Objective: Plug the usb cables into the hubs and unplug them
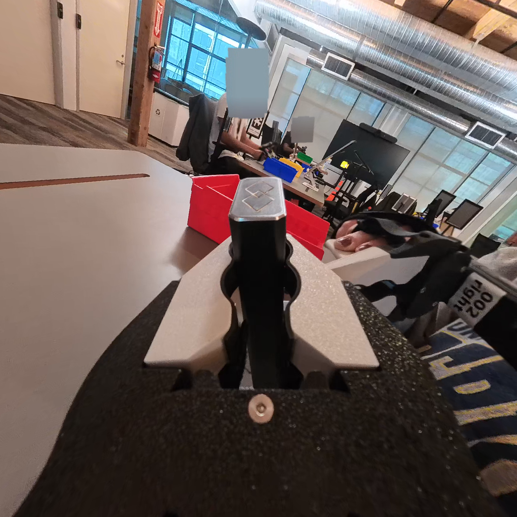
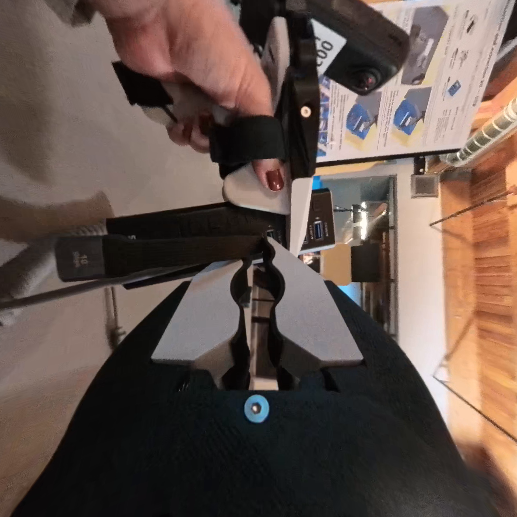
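1. The left gripper [image 1: 258, 282] has its fingers pinching a black hub [image 1: 257, 251], held upright above the pale table [image 1: 70, 251], its silver end cap pointing away from the camera.
2. In the right wrist view the same hub [image 2: 321, 223] lies across the frame, its port face with a blue socket showing past the left gripper's white finger.
3. The right gripper [image 2: 265, 246] has its fingers pressed nearly together at the tips on the end of a flat black cable [image 2: 167, 251]. The view is blurred there, so the plug itself is hard to make out; it seems to sit right at a port on the hub's face.
4. Whether the plug is seated or only touching the port I cannot tell.
5. To do this step well, keep the left grip firm so the hub does not twist, and line the plug up square with the socket.
6. Push or pull straight along the port's axis, never sideways, so the connector does not bind.
7. A red bin [image 1: 212, 212] stands behind the hub, well clear of the work.
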`<state>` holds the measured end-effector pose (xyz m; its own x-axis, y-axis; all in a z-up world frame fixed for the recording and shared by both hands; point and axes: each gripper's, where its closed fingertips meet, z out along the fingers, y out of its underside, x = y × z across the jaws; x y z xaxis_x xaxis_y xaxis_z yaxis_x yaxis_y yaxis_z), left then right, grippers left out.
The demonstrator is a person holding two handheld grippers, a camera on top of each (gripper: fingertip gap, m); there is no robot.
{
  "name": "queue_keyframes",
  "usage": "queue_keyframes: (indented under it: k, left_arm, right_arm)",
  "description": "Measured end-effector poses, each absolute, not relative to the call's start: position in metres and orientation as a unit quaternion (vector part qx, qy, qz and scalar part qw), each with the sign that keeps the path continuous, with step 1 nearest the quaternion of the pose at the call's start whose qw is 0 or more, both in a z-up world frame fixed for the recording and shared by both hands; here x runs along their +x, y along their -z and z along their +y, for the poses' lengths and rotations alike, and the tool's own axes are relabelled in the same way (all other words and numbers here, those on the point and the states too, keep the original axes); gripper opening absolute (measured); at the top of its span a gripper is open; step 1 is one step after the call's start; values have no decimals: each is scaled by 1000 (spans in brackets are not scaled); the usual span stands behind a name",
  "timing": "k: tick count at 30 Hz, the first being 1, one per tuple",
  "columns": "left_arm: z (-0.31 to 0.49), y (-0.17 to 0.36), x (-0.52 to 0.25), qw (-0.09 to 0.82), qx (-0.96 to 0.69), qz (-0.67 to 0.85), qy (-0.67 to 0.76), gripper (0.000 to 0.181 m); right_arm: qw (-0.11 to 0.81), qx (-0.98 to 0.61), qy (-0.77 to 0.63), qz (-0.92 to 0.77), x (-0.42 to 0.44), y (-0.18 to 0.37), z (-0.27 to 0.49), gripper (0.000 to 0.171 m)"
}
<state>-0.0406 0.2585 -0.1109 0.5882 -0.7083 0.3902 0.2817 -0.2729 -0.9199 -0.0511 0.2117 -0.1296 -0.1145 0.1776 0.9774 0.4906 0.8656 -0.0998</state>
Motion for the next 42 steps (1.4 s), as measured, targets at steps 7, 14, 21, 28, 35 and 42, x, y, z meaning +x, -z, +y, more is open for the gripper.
queue_keyframes:
  k: [7, 14, 21, 28, 35, 42]
  left_arm:
    - [250, 112, -39, 571, -667, 155, 453, 26]
    - [254, 124, -39, 561, -680, 151, 446, 26]
    - [262, 132, -36, 546, -707, 157, 420, 26]
    - [275, 130, -63, 575, -699, 99, 414, 25]
    - [272, 119, -62, 588, -654, 124, 459, 25]
    - [277, 136, -70, 578, -642, 103, 493, 25]
  right_arm:
    - [625, -252, 22, -739, -45, 126, 206, 4]
    - [607, -214, 130, -754, -50, 140, 206, 4]
    - [604, -222, 135, -754, -46, 141, 213, 4]
    - [660, -285, 42, -694, -12, 76, 222, 5]
    - [633, -423, 73, -645, 76, 43, 282, 5]
    - [340, -643, 193, -659, 212, 116, 343, 5]
